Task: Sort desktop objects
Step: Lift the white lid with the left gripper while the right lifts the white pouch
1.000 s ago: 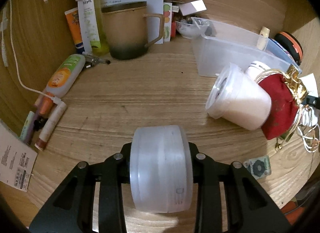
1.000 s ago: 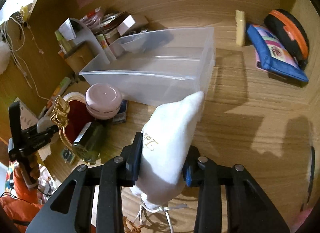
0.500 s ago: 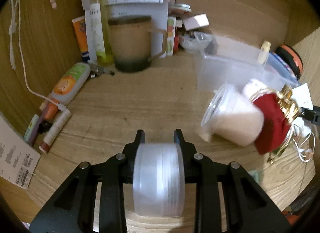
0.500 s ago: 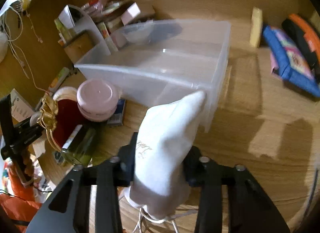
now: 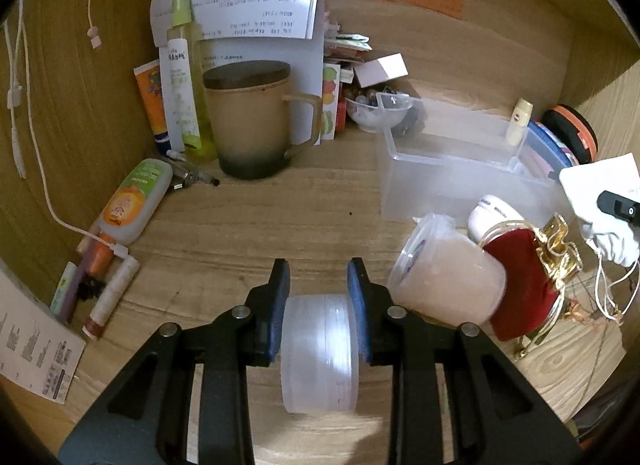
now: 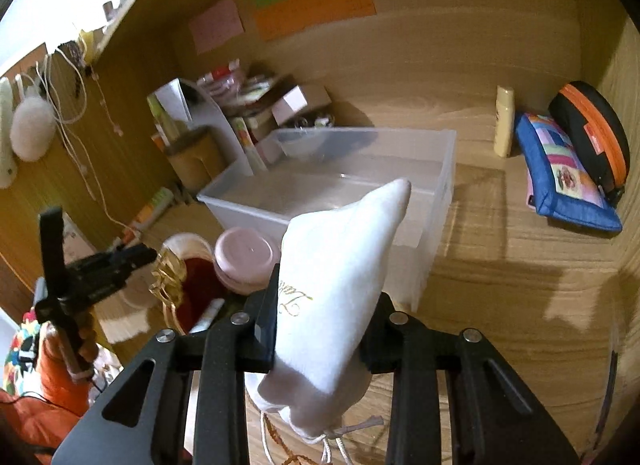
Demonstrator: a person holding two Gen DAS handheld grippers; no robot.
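My left gripper (image 5: 319, 285) is shut on a frosted round plastic container (image 5: 319, 353) and holds it above the wooden desk. My right gripper (image 6: 320, 293) is shut on a white drawstring pouch (image 6: 340, 277), raised in front of the clear plastic bin (image 6: 436, 193). The bin also shows in the left wrist view (image 5: 452, 185), at the right. The right gripper and pouch (image 5: 612, 221) appear at the far right of the left wrist view.
A tipped pale jar (image 5: 448, 281), a red velvet pouch with gold clip (image 5: 524, 285) and a white jar (image 5: 494, 213) lie before the bin. A brown mug (image 5: 252, 121), bottles (image 5: 184, 77) and tubes (image 5: 134, 201) stand left. A blue pouch (image 6: 560, 177) and orange-black case (image 6: 592, 133) lie right.
Both grippers have risen and pulled back, each still holding its object. The held container looks smaller and lower in the left view; the bin sits farther off in the right view.
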